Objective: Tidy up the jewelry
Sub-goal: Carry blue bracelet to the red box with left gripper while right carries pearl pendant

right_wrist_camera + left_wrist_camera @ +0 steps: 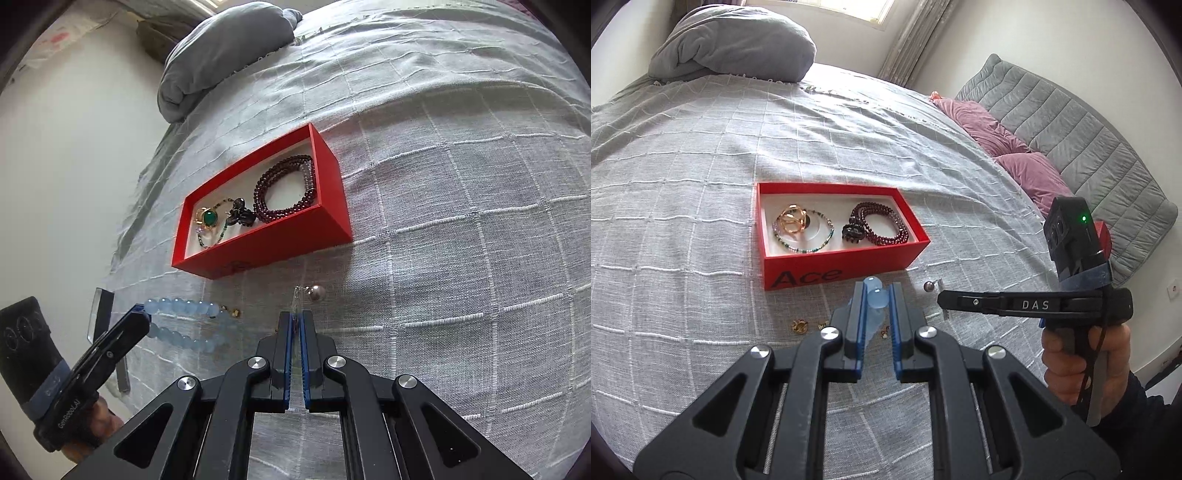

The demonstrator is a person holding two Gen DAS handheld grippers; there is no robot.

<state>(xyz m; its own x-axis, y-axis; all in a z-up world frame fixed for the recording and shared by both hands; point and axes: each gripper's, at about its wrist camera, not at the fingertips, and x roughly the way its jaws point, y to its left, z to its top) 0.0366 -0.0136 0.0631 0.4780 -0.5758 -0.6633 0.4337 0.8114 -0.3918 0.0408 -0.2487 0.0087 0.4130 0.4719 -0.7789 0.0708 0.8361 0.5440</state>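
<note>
A red open box (pixel 834 263) (pixel 325 155) lies on the grey bedspread. It holds a dark red bead bracelet (pixel 882 227) (pixel 284 188), a black clip (pixel 853 232), a gold ring (pixel 792 219) and a green bead strand (pixel 812 246). My left gripper (pixel 877 295) (pixel 142 319) is shut on a pale blue bead bracelet (pixel 877 297) (pixel 184 325) just before the box. My right gripper (pixel 295 319) (pixel 942 295) is shut on a thin silvery earring piece (pixel 296 301) with a grey pearl (pixel 316 291) (pixel 929 286) beside it.
Small gold pieces (pixel 799 325) lie on the bedspread by the left gripper. A grey folded duvet (pixel 735 40) lies at the far end. Pink pillows (pixel 997 133) and a grey quilted headboard (pixel 1071 122) are on the right.
</note>
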